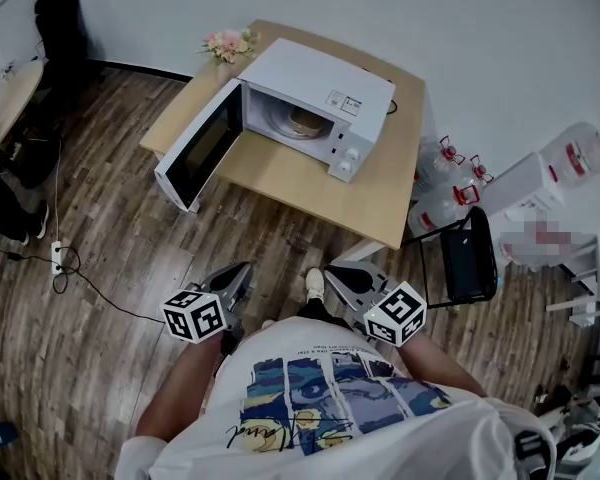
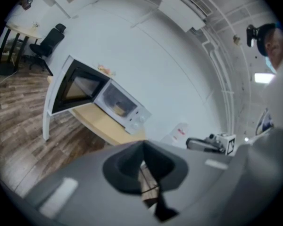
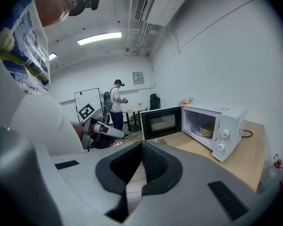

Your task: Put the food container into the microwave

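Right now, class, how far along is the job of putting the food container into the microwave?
Done: the food container sits inside the microwave on the table. In hand: nothing; the left claw and right claw are both shut and empty, held near the person's body, away from the table. Left: possibly only closing the microwave door, which stands open.

The microwave point(image 1: 315, 93) is white and boxy. It stands on the wooden table point(image 1: 310, 183) in the upper centre of the head view, with its door point(image 1: 202, 148) swung wide open to the left and two knobs point(image 1: 350, 160) on its right front panel. The food container point(image 1: 303, 121), round and tan, sits upright inside the lit cavity.
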`<state>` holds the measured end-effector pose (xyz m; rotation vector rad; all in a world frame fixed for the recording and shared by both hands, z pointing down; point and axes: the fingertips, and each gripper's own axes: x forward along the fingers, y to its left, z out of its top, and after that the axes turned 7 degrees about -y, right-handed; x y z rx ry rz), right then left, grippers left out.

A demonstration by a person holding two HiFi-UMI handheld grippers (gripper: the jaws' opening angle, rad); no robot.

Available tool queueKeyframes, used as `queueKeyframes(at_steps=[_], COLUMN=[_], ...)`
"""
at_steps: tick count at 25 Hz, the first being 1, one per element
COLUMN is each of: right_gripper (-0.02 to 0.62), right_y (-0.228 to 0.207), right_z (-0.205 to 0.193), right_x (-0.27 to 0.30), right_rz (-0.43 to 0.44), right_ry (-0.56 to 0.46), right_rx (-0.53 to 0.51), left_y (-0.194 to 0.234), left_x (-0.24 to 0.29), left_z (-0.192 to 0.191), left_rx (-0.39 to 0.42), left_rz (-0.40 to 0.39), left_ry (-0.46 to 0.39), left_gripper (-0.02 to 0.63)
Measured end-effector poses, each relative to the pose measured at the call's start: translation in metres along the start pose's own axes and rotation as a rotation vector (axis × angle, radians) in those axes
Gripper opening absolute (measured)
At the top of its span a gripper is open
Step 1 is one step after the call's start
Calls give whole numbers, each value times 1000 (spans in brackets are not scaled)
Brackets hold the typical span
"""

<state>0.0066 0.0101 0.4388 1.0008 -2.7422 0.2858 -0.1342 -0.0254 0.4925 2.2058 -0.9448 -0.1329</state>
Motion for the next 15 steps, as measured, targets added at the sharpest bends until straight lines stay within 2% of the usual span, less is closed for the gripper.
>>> queueKeyframes(at_steps=[15], right_gripper=[8], right_y=[-15], right_z=[-15], right_x=[-9], right_rz=[-11], right_ry=[12], right_rx=[30], left_y=[16], left_x=[19], left_z=[-14], left_rx=[-26], left_rz=[65], left_ry=[17], left_gripper=[8])
